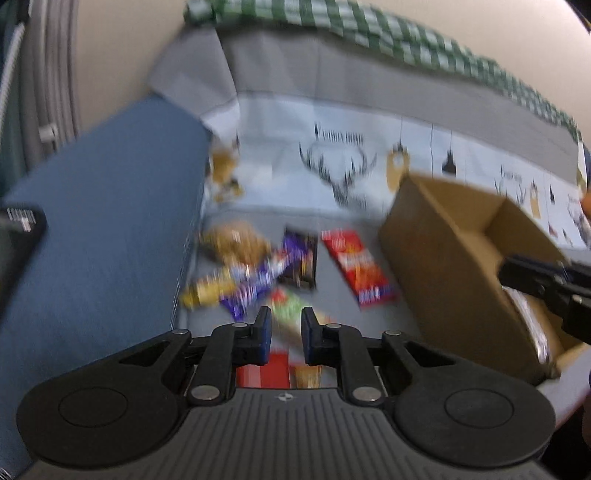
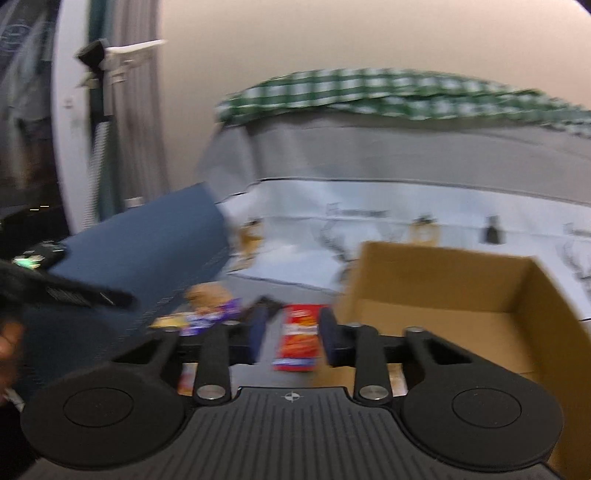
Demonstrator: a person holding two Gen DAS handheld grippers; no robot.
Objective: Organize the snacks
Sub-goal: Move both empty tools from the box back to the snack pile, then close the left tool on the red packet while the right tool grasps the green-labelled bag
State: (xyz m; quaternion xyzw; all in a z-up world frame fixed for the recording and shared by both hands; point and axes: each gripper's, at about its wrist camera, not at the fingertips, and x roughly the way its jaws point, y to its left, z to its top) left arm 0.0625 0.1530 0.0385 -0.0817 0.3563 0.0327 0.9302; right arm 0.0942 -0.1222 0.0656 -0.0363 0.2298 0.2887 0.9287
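Several snack packets lie on the grey bed sheet (image 1: 332,317): a red one (image 1: 356,267), a purple bar (image 1: 258,280), a dark purple pack (image 1: 301,258), a yellow one (image 1: 207,291) and a brown bag (image 1: 236,240). My left gripper (image 1: 287,330) hovers over a green packet (image 1: 290,304); its jaws stand a narrow gap apart, and the blur shows nothing pinched. An open cardboard box (image 1: 436,251) stands to the right with a silvery packet (image 1: 532,325) inside. The right gripper's black frame (image 1: 546,288) hangs over the box. In the right wrist view my right gripper (image 2: 293,332) is open; the red packet (image 2: 298,336) shows through its gap, beside the box (image 2: 443,273).
A blue cushion (image 1: 103,221) borders the snacks on the left. Beyond them the sheet carries a deer print (image 1: 343,166), and a green checked cloth (image 1: 369,26) lies along the wall. A hand (image 2: 7,347) and a dark blurred shape (image 2: 55,291) sit at the left edge.
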